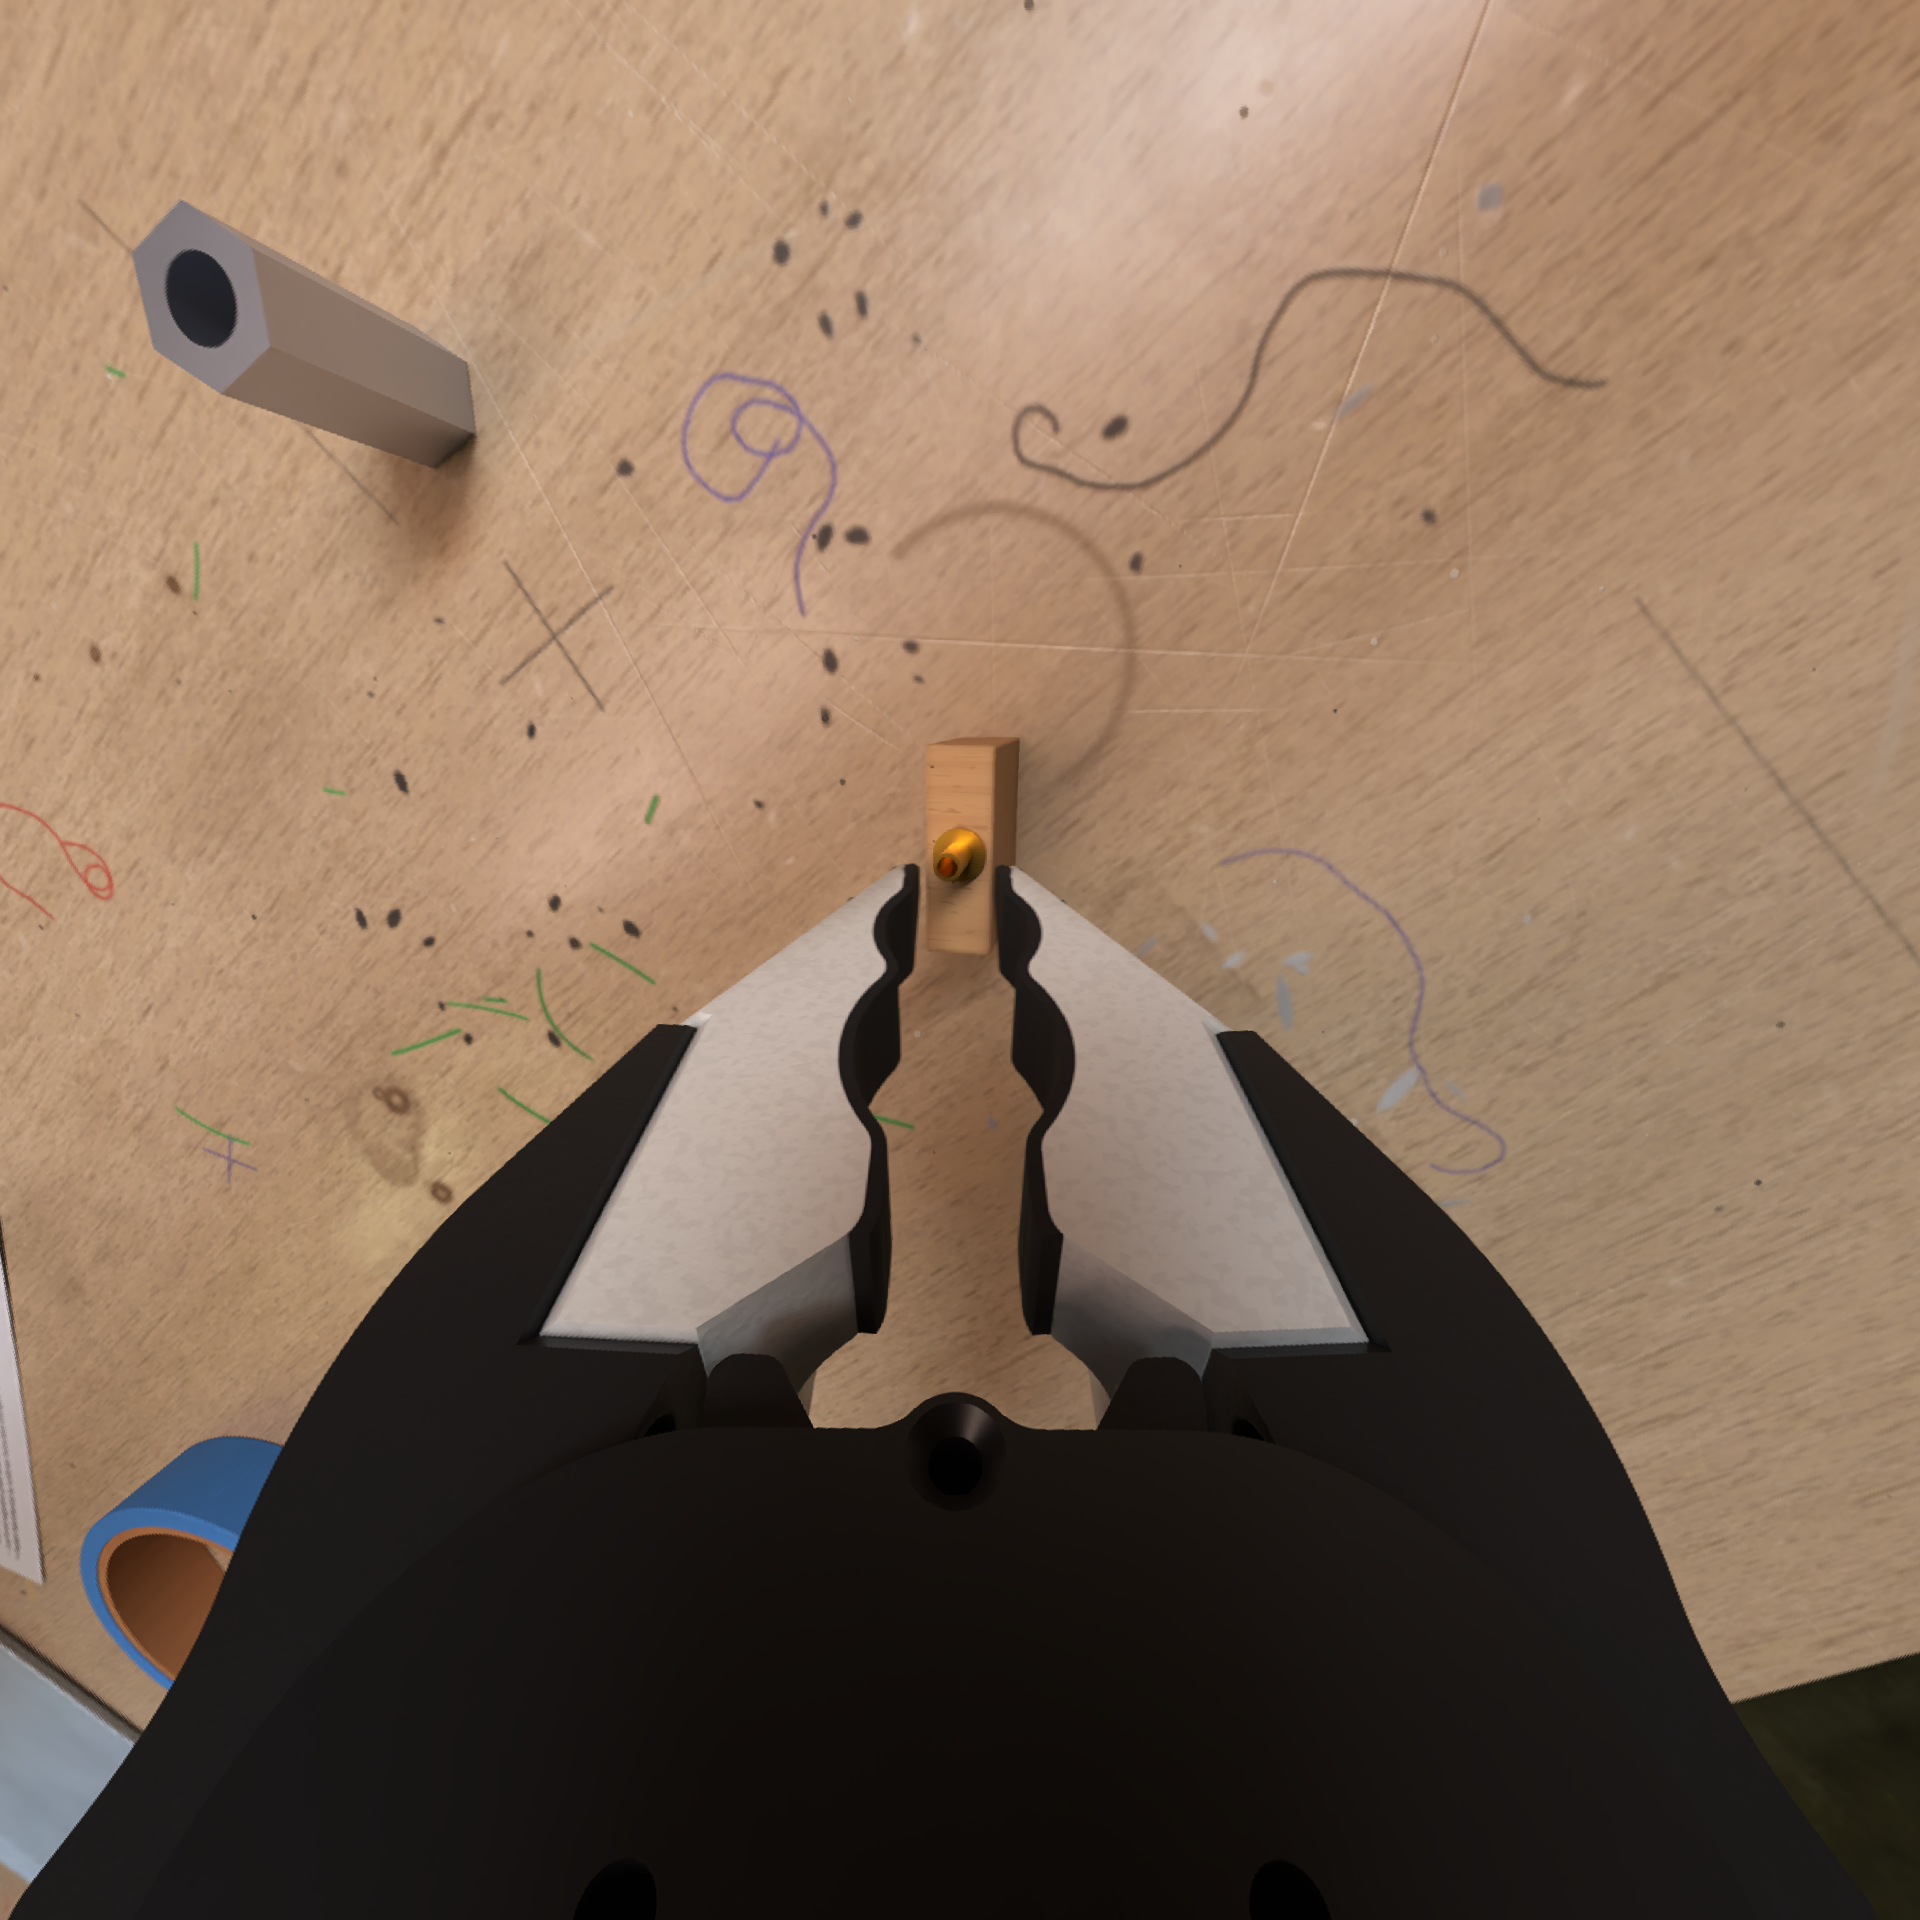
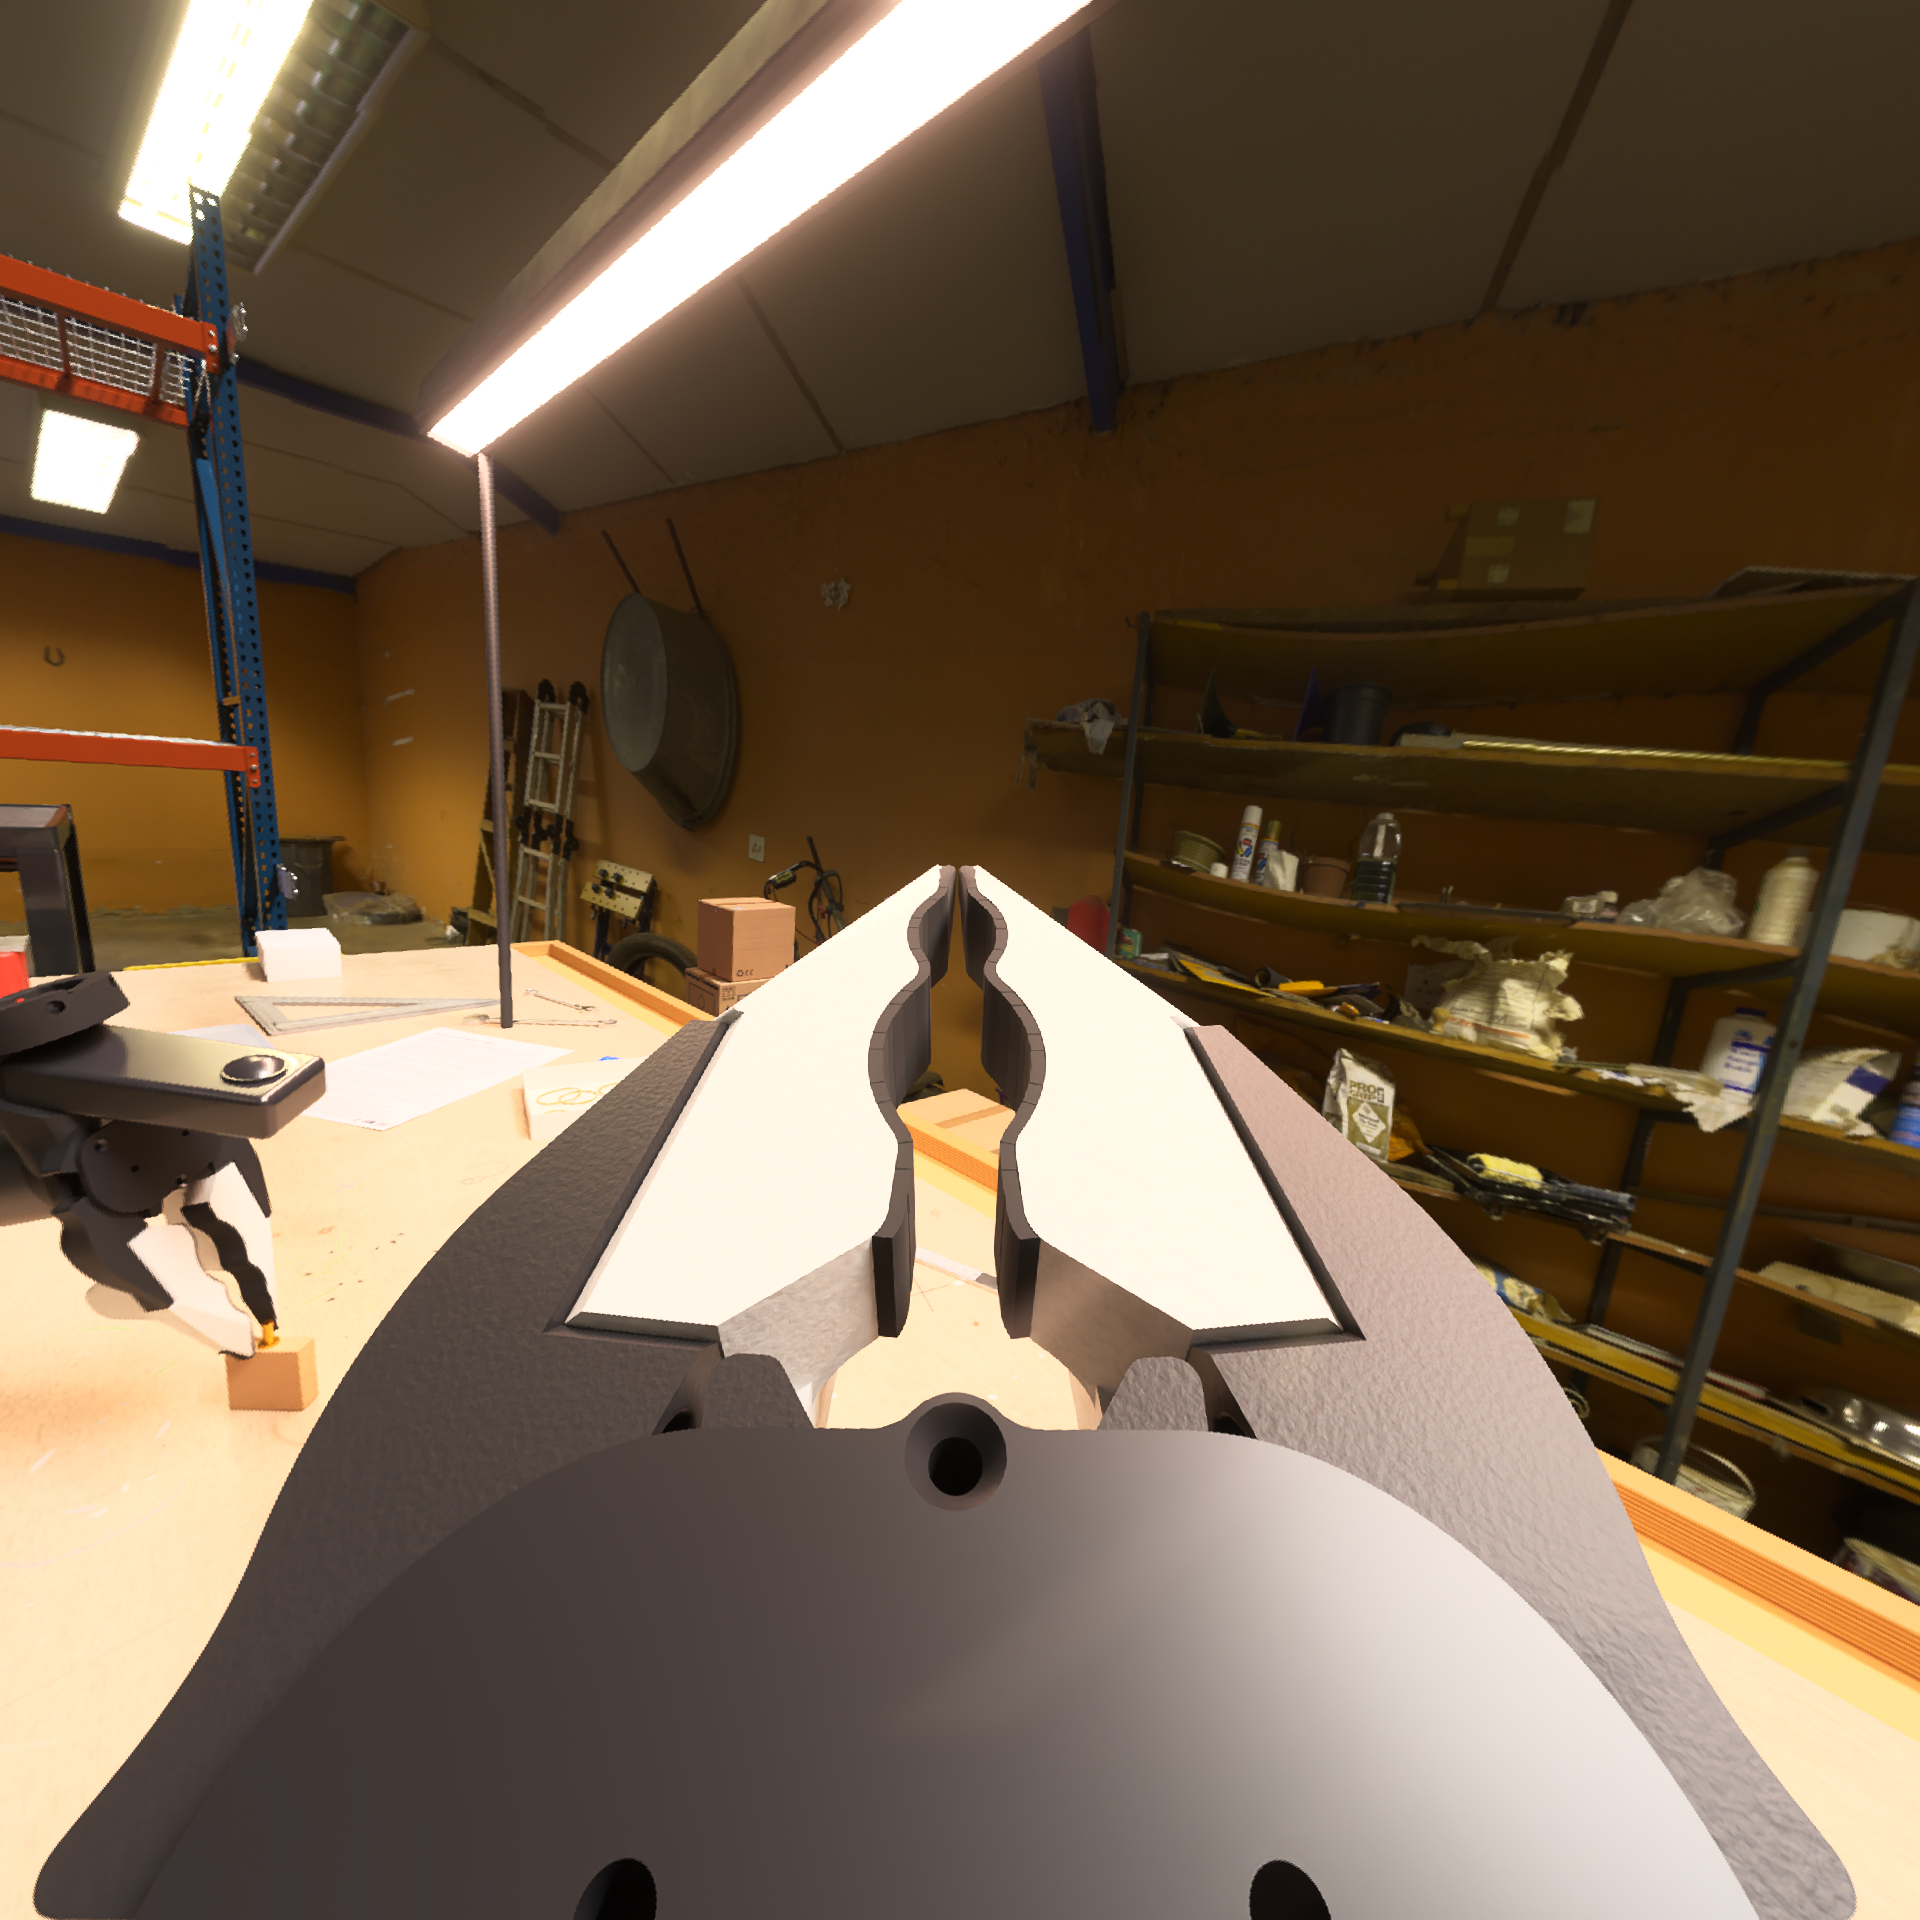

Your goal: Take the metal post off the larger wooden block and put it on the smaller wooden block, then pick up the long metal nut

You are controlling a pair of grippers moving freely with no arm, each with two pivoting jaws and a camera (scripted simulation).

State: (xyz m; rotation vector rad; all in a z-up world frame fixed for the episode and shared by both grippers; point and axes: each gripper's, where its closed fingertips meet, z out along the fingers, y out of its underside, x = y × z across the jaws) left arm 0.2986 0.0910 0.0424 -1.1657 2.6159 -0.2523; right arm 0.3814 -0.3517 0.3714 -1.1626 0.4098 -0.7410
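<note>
A small brass metal post (image 1: 958, 858) stands upright on a small wooden block (image 1: 961, 790) on the scuffed table. My left gripper (image 1: 956, 878) points down over it with one fingertip on each side of the post, and a thin gap shows on both sides. The right wrist view shows the same gripper (image 2: 260, 1335) with its tips at the post on the block (image 2: 275, 1377). The long metal nut (image 1: 301, 332), grey and hexagonal, lies on its side at the far left. My right gripper (image 2: 956, 873) is shut and empty, raised and aimed at the room. No second block is in view.
A blue tape roll (image 1: 156, 1548) and a sheet of paper (image 1: 16, 1455) lie near the left gripper. Farther off are a set square (image 2: 353, 1008), papers (image 2: 436, 1070), a thin upright rod (image 2: 499, 727) and the table's orange rim (image 2: 1766, 1558).
</note>
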